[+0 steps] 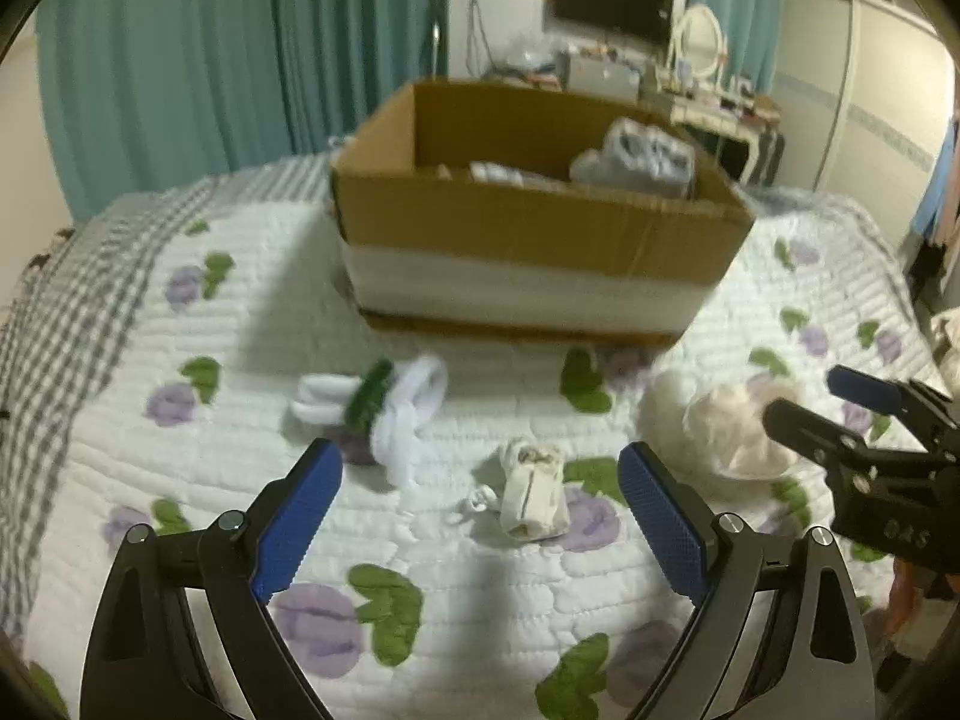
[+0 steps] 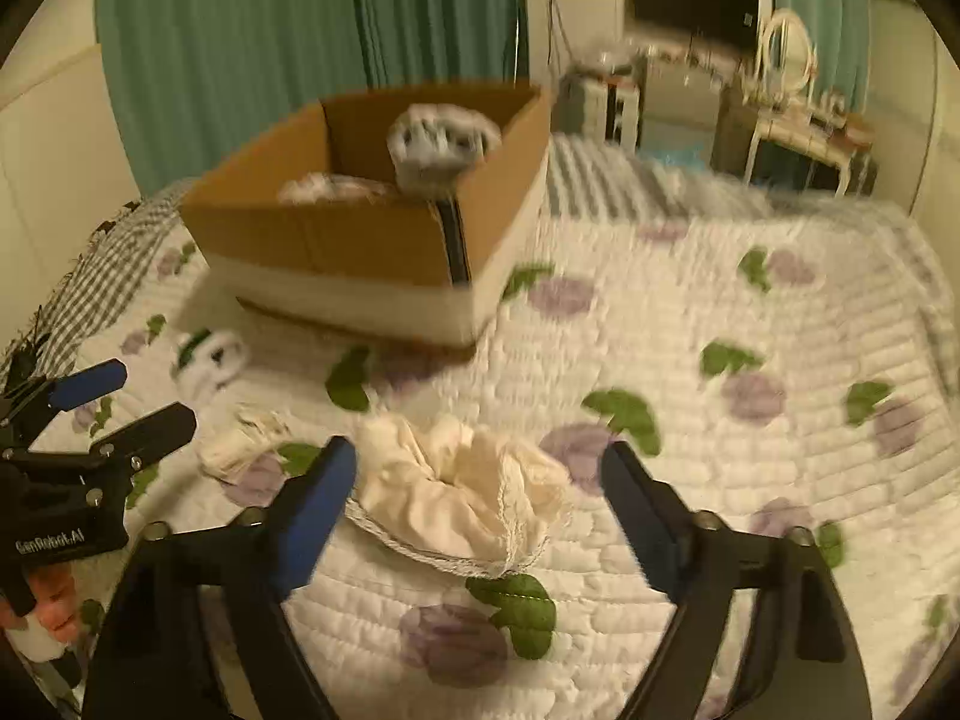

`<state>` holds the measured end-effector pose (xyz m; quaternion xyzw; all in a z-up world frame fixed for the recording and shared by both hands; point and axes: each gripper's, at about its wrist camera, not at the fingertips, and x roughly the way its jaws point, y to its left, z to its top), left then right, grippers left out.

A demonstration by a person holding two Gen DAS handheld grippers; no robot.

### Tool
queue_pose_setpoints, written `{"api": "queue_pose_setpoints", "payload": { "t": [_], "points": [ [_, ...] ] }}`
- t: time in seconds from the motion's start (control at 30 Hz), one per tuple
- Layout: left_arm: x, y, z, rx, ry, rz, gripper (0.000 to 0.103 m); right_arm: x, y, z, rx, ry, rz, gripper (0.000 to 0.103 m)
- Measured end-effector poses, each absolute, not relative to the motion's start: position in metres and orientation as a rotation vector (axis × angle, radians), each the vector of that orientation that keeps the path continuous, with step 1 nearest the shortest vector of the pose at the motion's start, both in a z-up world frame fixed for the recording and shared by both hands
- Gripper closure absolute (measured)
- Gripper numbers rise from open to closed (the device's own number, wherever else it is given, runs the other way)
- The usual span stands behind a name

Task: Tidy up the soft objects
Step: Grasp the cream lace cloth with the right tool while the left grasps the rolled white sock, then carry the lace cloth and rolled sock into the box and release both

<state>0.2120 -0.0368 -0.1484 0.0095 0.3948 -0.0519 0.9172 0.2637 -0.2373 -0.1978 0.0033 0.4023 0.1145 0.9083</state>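
Note:
A cardboard box point(image 1: 528, 228) stands on the quilted bed and holds rolled grey-white socks point(image 1: 642, 156); it also shows in the right wrist view point(image 2: 336, 246). A white and green sock bundle point(image 1: 384, 402) lies in front of it. A small cream rolled sock point(image 1: 534, 498) lies between the fingers of my open left gripper point(image 1: 480, 510). A crumpled cream lace cloth point(image 2: 462, 498) lies between the fingers of my open right gripper point(image 2: 480, 492), which touches nothing. The cloth point(image 1: 732, 426) and right gripper point(image 1: 834, 408) show at the right of the left view.
The bed quilt point(image 2: 720, 330) is white with purple flowers and green leaves. A grey checked blanket point(image 1: 72, 312) lies on the left. Teal curtains point(image 1: 210, 60), a TV point(image 1: 612, 0) and a dressing table point(image 2: 798, 120) stand beyond the bed.

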Motion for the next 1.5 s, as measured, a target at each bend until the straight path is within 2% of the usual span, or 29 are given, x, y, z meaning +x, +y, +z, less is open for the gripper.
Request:
{"api": "queue_pose_setpoints", "payload": {
  "t": [0.1, 0.17, 0.23, 0.33, 0.37, 0.4, 0.43, 0.47, 0.57, 0.7, 0.97, 1.2, 1.5],
  "points": [
    [0.217, -0.042, -0.161, 0.033, 0.843, -0.123, 0.010, 0.276, -0.243, -0.213, 0.050, 0.889, 0.261, 0.043],
    [0.220, -0.045, -0.169, 0.041, 0.857, -0.137, 0.010, 0.279, -0.242, -0.217, 0.057, 0.905, 0.274, 0.049],
    [0.223, -0.047, -0.176, 0.046, 0.872, -0.154, 0.010, 0.281, -0.238, -0.222, 0.034, 0.933, 0.282, 0.064],
    [0.225, -0.047, -0.185, 0.043, 0.893, -0.157, 0.010, 0.278, -0.232, -0.226, -0.015, 0.943, 0.264, 0.078],
    [0.226, -0.046, -0.187, 0.038, 0.899, -0.162, 0.013, 0.277, -0.233, -0.225, -0.014, 0.937, 0.260, 0.080],
    [0.227, -0.045, -0.189, 0.030, 0.905, -0.171, 0.024, 0.275, -0.235, -0.224, -0.008, 0.927, 0.252, 0.084],
    [0.227, -0.044, -0.190, 0.024, 0.908, -0.178, 0.028, 0.273, -0.238, -0.221, 0.000, 0.912, 0.244, 0.086],
    [0.228, -0.042, -0.191, 0.016, 0.916, -0.186, 0.031, 0.270, -0.241, -0.218, 0.005, 0.894, 0.235, 0.086],
    [0.228, -0.038, -0.190, 0.006, 0.920, -0.205, 0.060, 0.263, -0.245, -0.209, 0.005, 0.856, 0.216, 0.087],
    [0.223, -0.037, -0.186, 0.031, 0.919, -0.233, 0.074, 0.257, -0.244, -0.205, -0.007, 0.834, 0.207, 0.089],
    [0.203, -0.031, -0.168, 0.065, 0.884, -0.240, 0.075, 0.236, -0.251, -0.188, 0.011, 0.780, 0.184, 0.089],
    [0.175, -0.029, -0.131, 0.103, 0.816, -0.279, 0.075, 0.210, -0.243, -0.160, 0.008, 0.730, 0.193, 0.089],
    [0.141, -0.028, -0.059, 0.155, 0.670, -0.290, 0.075, 0.173, -0.209, -0.088, -0.034, 0.602, 0.236, 0.089]
  ]
}}
